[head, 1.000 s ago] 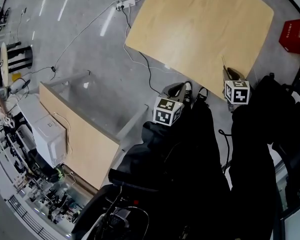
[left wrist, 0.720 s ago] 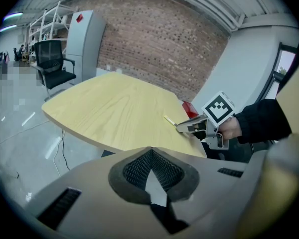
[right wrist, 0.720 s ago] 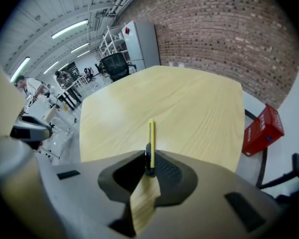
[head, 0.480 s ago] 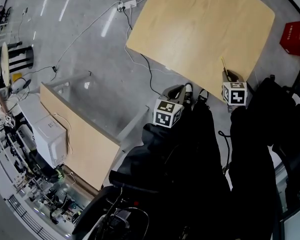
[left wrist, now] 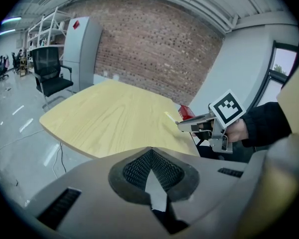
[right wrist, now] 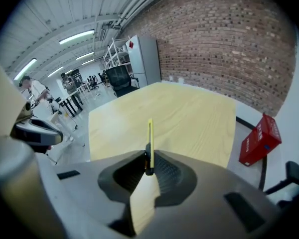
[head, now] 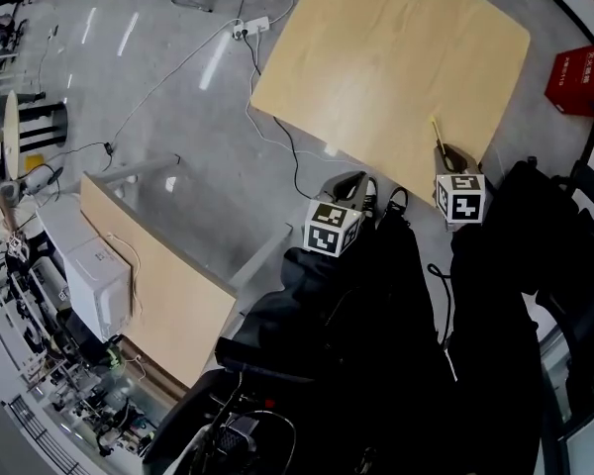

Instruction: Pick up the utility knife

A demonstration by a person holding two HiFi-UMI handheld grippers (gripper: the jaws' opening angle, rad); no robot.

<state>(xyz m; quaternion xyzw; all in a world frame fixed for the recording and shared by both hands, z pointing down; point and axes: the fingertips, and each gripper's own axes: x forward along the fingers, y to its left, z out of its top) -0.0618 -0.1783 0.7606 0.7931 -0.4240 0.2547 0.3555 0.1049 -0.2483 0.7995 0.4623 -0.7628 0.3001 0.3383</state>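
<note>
Brick wall (right wrist: 229, 49) backs a smooth, round-cornered pale-wood bench (head: 396, 57); over its edge the right gripper (right wrist: 148, 167) clamps a slim yellow utility knife (right wrist: 150, 133), while the left gripper (left wrist: 150, 176) is clenched empty.

All three views toward table (head: 396, 67)

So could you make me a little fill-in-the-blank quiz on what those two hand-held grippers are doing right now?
1. The right gripper is shut on a thin ____ utility knife.
2. The left gripper has its jaws together, with ____ between them.
3. The knife points out over a pale ____ table.
4. On the floor beside the table stands a ____ box.

Missing words: yellow; nothing; wooden; red.
</note>
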